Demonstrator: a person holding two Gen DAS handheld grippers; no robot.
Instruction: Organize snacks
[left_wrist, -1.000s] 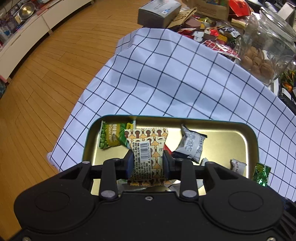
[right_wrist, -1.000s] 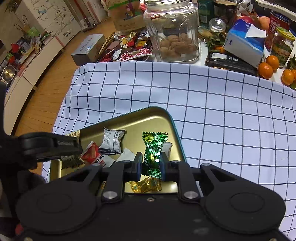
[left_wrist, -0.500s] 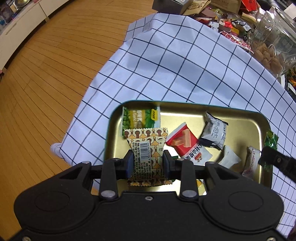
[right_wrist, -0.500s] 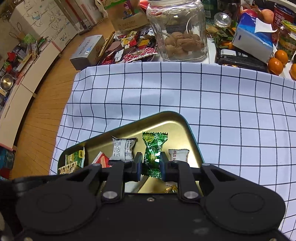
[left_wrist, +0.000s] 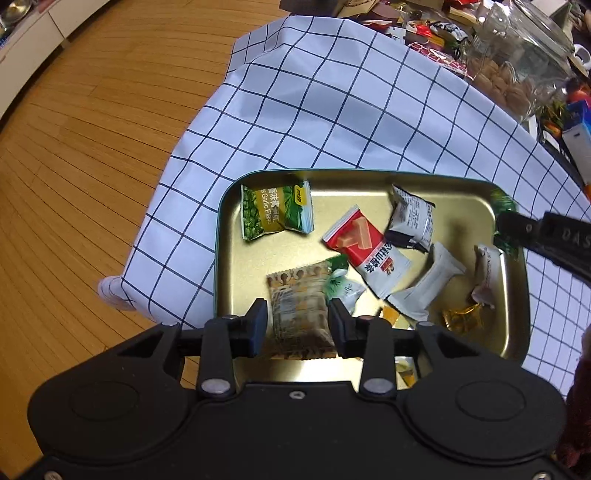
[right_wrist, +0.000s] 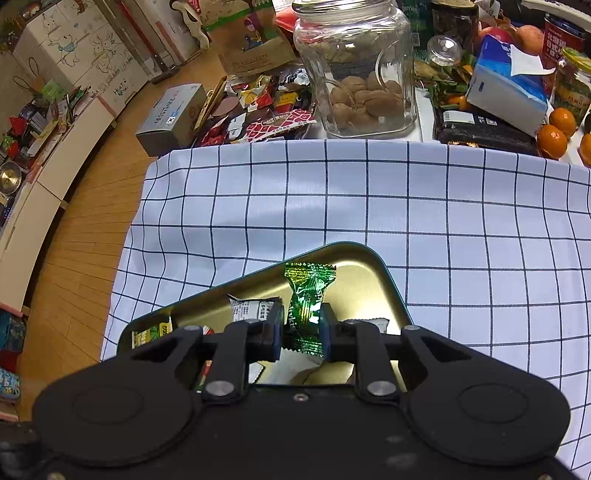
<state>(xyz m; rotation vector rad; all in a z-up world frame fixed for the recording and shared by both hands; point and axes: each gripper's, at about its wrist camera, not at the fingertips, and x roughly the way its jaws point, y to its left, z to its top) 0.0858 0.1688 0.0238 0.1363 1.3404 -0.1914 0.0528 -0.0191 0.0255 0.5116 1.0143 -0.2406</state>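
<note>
A gold tray (left_wrist: 465, 206) lies on the checked cloth (left_wrist: 332, 110) and holds several wrapped snacks, among them a green pea packet (left_wrist: 275, 212) and a red wafer packet (left_wrist: 364, 243). My left gripper (left_wrist: 297, 325) hangs over the tray's near left part. Its jaws are opening, and the brown patterned packet (left_wrist: 299, 317) sits blurred and loose between them, with gaps at both pads. My right gripper (right_wrist: 299, 328) is over the tray's (right_wrist: 354, 280) far right corner. Its jaws are starting to open, but the pads still pinch a green foil candy (right_wrist: 308, 291).
Past the cloth (right_wrist: 332, 206) stand a glass jar of walnuts (right_wrist: 356, 70), a heap of snack wrappers (right_wrist: 258, 110), a grey box (right_wrist: 171, 114), a tissue box (right_wrist: 506, 96) and oranges (right_wrist: 552, 140). The cloth's left edge drops to a wooden floor (left_wrist: 74, 184).
The left jaws have spread apart and the brown patterned packet has come loose between them. Both grippers have shifted over the tray, and the right one still carries the green candy.
</note>
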